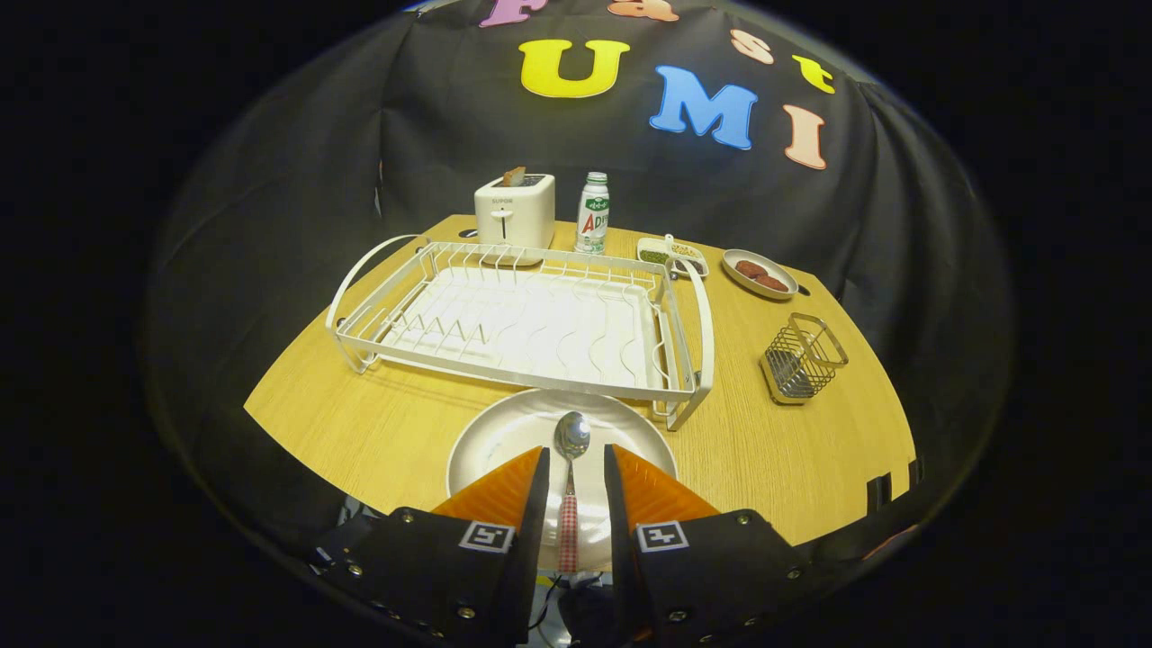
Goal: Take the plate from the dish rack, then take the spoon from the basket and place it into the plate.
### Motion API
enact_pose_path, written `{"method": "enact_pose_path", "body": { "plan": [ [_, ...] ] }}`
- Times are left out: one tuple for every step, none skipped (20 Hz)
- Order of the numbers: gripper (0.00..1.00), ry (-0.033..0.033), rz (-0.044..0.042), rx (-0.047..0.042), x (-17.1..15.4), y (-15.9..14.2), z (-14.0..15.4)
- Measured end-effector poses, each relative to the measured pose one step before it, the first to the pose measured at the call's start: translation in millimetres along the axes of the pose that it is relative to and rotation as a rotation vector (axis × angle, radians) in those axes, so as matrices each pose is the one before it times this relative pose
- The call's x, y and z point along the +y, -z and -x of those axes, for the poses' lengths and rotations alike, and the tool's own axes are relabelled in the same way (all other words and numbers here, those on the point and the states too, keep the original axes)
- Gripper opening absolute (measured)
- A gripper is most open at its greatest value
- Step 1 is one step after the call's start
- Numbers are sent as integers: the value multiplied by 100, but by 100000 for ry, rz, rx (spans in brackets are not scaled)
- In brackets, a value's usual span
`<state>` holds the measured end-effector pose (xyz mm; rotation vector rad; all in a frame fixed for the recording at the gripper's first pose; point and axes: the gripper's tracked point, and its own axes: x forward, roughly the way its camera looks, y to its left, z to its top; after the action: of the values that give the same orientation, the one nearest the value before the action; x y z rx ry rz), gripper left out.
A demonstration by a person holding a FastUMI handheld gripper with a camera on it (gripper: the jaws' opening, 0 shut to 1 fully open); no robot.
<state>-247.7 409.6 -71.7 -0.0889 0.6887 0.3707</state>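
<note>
The plate [504, 432] sits on the table [360, 423] just near of the empty dish rack [531, 315]. The spoon [571, 468] lies on the plate between the gripper [576, 463] fingers, which stand slightly apart, apparently not pressing it. Best back straight off without nudging the handle

A staged kitchen set inside a recording booth: black cloth hangs as the wall behind a wooden worktop [774, 450]. Kitchen things are laid out around a white dish rack [522, 319]: behind it a toaster [515, 214] with bread in its slot and a drink bottle [592, 212], to its right a wire basket [803, 357] and a small dish of food [760, 273].
</note>
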Motion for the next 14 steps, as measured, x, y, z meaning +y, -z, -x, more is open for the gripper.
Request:
{"method": "enact_pose_path", "body": {
  "plan": [
    [35,-121,574,78,-49,51,180],
    [35,-55,375,-241,86,-1,0],
    [35,-36,156,-165,45,-135,-73],
    [35,-90,-42,-142,119,-98,110],
    [35,-35,-79,-93,-20,-178,-11],
    [35,38,-107,-220,-90,-141,9],
    [35,194,-168,-438,-112,-270,75],
    [35,335,-136,-509,-166,-226,170],
    [35,369,-147,-560,-255,-405,141],
    [35,639,-227,-850,-255,-389,141],
    [35,489,-286,-1086,-249,-588,222],
    [35,732,-374,-1482,-373,-617,252],
    [35,763,-466,-1781,-484,-825,217],
    [35,795,-410,-1843,-359,-743,207]
  ]
}}
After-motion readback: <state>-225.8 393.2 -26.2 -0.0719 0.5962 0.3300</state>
